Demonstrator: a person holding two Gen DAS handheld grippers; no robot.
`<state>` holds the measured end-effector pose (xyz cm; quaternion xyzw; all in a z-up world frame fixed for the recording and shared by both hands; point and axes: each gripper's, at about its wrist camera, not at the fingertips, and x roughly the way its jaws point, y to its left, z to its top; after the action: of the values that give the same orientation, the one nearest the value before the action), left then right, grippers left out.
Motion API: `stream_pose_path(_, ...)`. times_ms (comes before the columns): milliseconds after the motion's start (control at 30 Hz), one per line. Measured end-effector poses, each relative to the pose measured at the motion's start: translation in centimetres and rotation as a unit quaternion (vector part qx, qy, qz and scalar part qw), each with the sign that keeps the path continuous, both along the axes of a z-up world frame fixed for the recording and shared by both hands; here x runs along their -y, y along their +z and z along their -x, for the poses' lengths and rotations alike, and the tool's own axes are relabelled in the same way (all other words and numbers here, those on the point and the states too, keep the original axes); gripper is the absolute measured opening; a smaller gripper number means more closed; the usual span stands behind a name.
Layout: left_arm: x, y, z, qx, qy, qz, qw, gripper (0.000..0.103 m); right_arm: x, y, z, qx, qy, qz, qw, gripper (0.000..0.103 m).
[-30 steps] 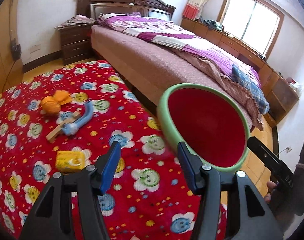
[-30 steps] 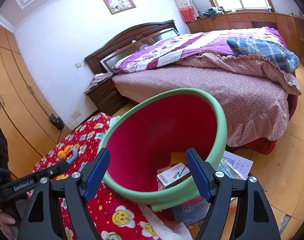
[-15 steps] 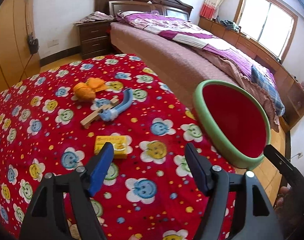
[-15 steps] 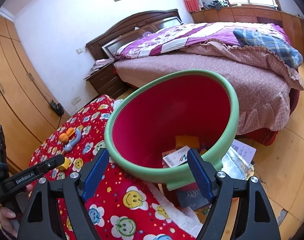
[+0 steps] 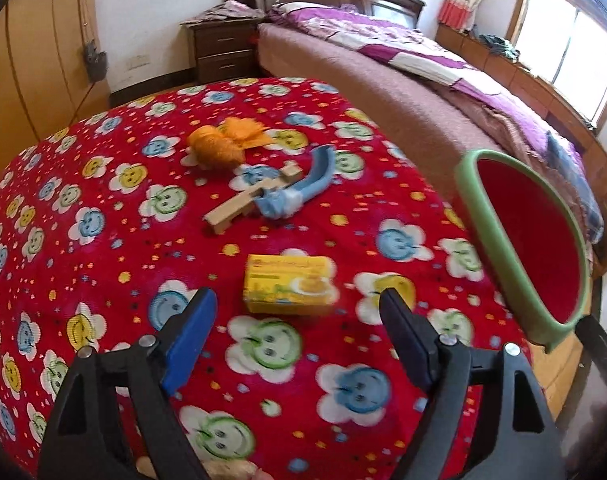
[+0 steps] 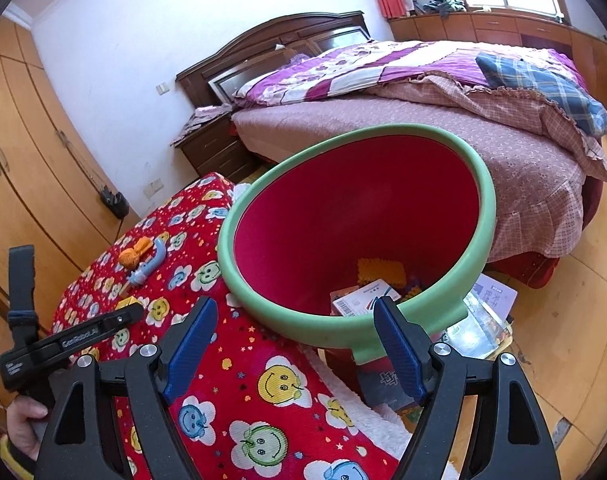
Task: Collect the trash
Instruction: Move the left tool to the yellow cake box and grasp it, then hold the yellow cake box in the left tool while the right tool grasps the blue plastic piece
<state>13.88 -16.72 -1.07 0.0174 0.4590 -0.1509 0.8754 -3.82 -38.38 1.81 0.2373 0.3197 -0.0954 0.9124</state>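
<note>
A small yellow box (image 5: pixel 289 290) lies on the red smiley-print cloth (image 5: pixel 103 240), just ahead of my open, empty left gripper (image 5: pixel 299 322). Beyond it lie a wooden piece (image 5: pixel 249 204), a blue curved item (image 5: pixel 303 188) and an orange bundle (image 5: pixel 223 142). A green-rimmed red bin (image 5: pixel 543 240) stands off the cloth's right edge. In the right wrist view my right gripper (image 6: pixel 295 334) is open and empty, hovering before the bin (image 6: pixel 355 236), which holds a white carton (image 6: pixel 361 300) and a yellow scrap (image 6: pixel 379 274). The left gripper's handle (image 6: pixel 67 340) shows at left.
A large bed (image 6: pixel 443 112) with purple bedding stands behind the bin. A dark nightstand (image 5: pixel 223 50) is at the head of the bed. Wooden wardrobes (image 6: pixel 19 160) line the left wall. Papers and packets (image 6: pixel 487 308) lie on the wooden floor beside the bin.
My left gripper has swung left from the bin and now faces the yellow box, which is closer and centred between the fingers. The right gripper has pulled back a little from the bin.
</note>
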Motion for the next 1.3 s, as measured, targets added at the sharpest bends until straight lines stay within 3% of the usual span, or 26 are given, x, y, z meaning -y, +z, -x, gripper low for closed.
stream_pose_path(367, 0.0, -1.0, -1.8, 0.0, 0.001, -0.03, 0.9995, 0.081, 0.0, -0.2, -0.3, 0.001, -0.001, 0.007, 1.0, 0.081)
stream_pose_path(600, -0.3, -0.3, -1.5, 0.001, -0.005, -0.015, 0.9999, 0.043, -0.2, -0.1, -0.4, -0.002, 0.002, 0.0, 1.0, 0.081)
stream_pose_path(767, -1.9, 0.7, -1.6, 0.001, 0.002, 0.007, 1.0, 0.042, -1.2, 0.6, -0.8, 0.001, 0.015, 0.013, 1.0, 0.081)
stream_pose_path(1133, -6.8, 3.4, -3.8, 0.038, 0.031, -0.021, 0.9986, 0.042, -6.1, 2.0, -4.0, -0.002, 0.075, 0.053, 0.996, 0.081)
stream_pose_path(1300, -8.8, 3.2, -5.2, 0.045, 0.042, -0.027, 0.9977, 0.042, -9.1, 2.1, -6.5, -0.012, 0.112, 0.057, 0.992, 0.081)
